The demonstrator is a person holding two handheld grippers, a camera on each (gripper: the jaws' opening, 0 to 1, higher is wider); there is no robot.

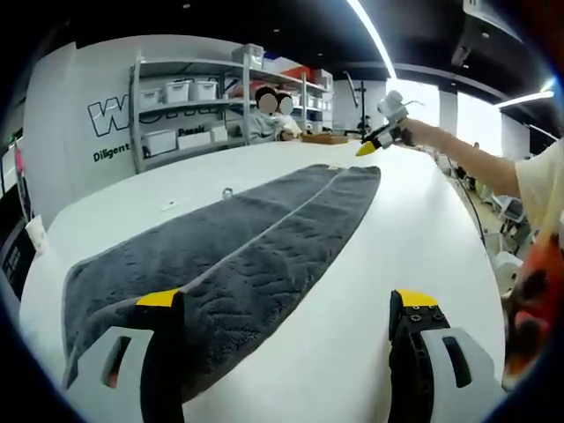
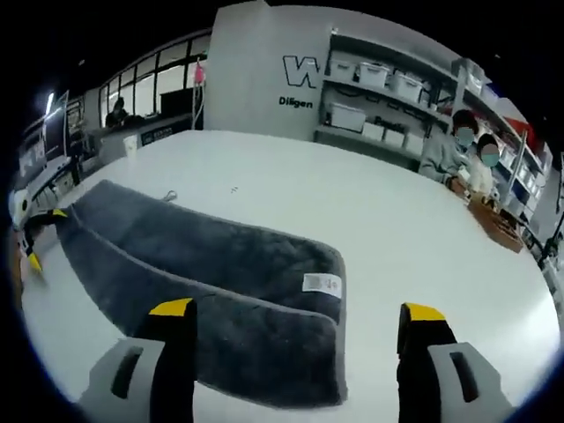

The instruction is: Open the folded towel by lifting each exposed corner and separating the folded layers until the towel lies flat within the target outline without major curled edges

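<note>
The counter (image 1: 414, 229) is a broad, smooth, white surface with a rounded far edge. No target outline can be made out on it.

The towel (image 1: 238, 247) lies lengthwise across the counter as a long grey strip, near the middle. Judged from both views, it is still folded along its length: an upper layer overlaps a lower one, with a raised edge seam running down the strip. Unfolding therefore remains to be done. The fabric is thick terry with a faint embossed pattern. The corners are rounded. A small white label (image 2: 322, 283) sits near the end closest to the right hand-held gripper.

The left hand-held gripper (image 1: 286, 304) is spread, straddling one towel end, gripping nothing. The right hand-held gripper (image 2: 295, 313) is likewise spread above the opposite end, its jaws empty.
</note>
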